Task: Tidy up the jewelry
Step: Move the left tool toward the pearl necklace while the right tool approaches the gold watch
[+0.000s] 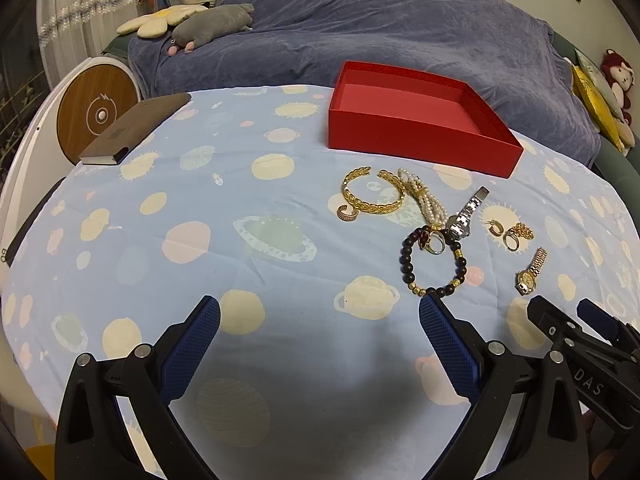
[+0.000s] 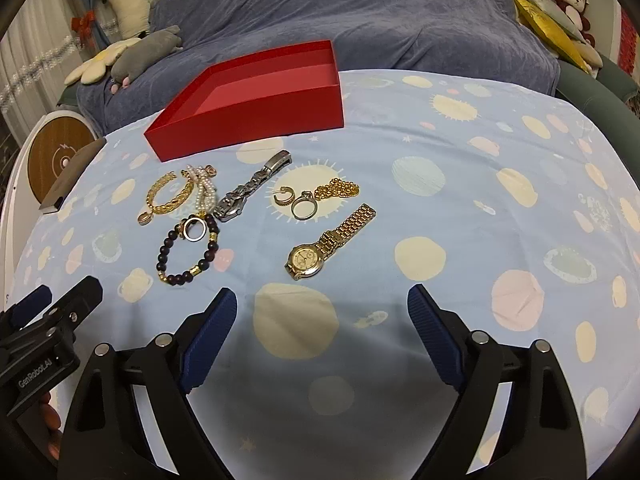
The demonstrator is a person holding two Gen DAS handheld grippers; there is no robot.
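Note:
An open red box stands empty at the far side of a blue planet-print cloth. In front of it lie a gold bangle, a pearl bracelet, a silver watch, a dark bead bracelet, a gold watch, and small rings with a gold chain. My left gripper and right gripper are both open and empty, hovering near the jewelry.
A brown notebook lies at the cloth's far left by a round wooden device. A blue-covered sofa with plush toys is behind the table.

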